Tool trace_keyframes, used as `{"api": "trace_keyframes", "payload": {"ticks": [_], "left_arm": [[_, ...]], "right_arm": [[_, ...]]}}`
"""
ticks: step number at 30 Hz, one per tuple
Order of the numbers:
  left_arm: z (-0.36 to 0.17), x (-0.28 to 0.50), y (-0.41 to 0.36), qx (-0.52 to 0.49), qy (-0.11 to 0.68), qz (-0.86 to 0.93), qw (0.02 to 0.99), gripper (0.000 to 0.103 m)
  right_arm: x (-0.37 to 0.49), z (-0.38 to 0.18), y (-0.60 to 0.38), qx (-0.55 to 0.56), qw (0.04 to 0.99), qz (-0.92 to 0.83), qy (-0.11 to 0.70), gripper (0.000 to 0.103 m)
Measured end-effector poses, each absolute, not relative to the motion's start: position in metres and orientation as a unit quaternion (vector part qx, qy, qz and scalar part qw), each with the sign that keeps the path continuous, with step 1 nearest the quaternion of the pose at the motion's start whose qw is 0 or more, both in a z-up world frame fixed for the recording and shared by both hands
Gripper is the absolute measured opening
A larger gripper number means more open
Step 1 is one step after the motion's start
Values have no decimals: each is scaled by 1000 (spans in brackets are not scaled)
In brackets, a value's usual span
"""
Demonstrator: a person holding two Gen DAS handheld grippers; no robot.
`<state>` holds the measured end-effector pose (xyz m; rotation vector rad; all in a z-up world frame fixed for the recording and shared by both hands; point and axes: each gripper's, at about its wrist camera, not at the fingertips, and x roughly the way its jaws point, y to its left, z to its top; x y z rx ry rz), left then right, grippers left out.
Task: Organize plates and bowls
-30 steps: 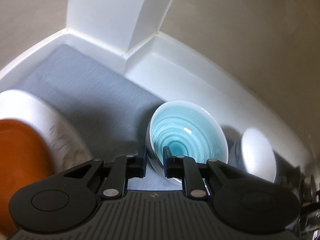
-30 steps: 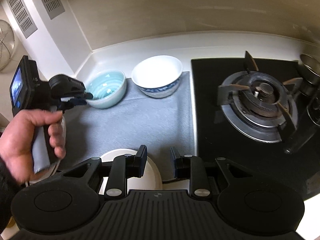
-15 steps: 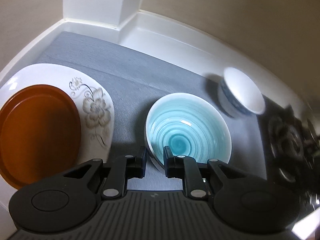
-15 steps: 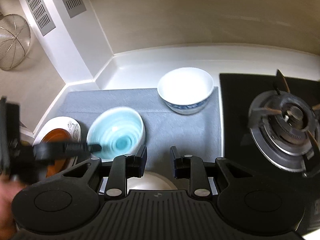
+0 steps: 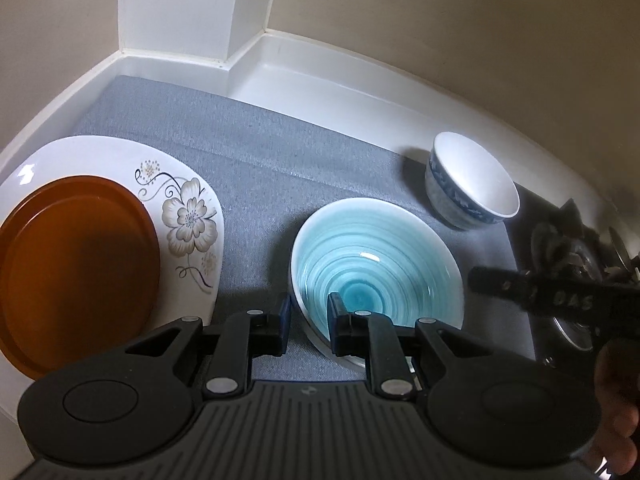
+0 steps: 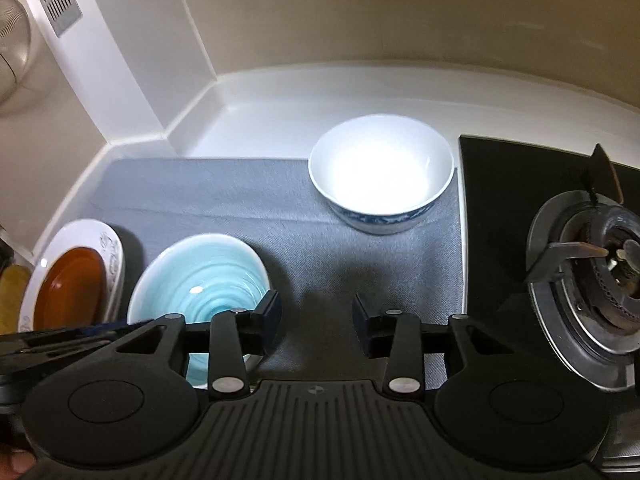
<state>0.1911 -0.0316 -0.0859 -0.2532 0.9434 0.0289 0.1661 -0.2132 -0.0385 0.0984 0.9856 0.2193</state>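
Covering the white bench [image 6: 280, 120], a grey woven mat [image 5: 248, 152] carries a white flower-printed plate [image 5: 188, 216] with a round orange plate [image 5: 76, 268] on it, a glazed turquoise bowl [image 5: 376, 264] and a blue-patterned white bowl [image 6: 382, 172] near the gas burner [image 6: 592, 276]. The left gripper [image 5: 308, 322] pinches the turquoise bowl's near rim. The right gripper [image 6: 316, 320], just opened wider, holds nothing above the mat.
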Motion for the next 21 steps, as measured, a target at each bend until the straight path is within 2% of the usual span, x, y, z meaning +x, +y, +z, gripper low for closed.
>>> {"api": "trace_keyframes", "payload": {"ticks": [10,12,17,21], "left_arm": [[-89,197,-35,-102,450,22,887,20],[-89,197,-35,-99,448,22,888,19],[-90,196,-35,-98,445,24,890,14],[-90,195,-35,-97,444,23,890,13]], "right_arm": [[179,-55,-206,27,862,119,492,43],[180,-58,-206,24,860,122,496,38],[182,-63,-201,20,857,132,498,17],[184,-65,-197,21,854,138,501,9]]}}
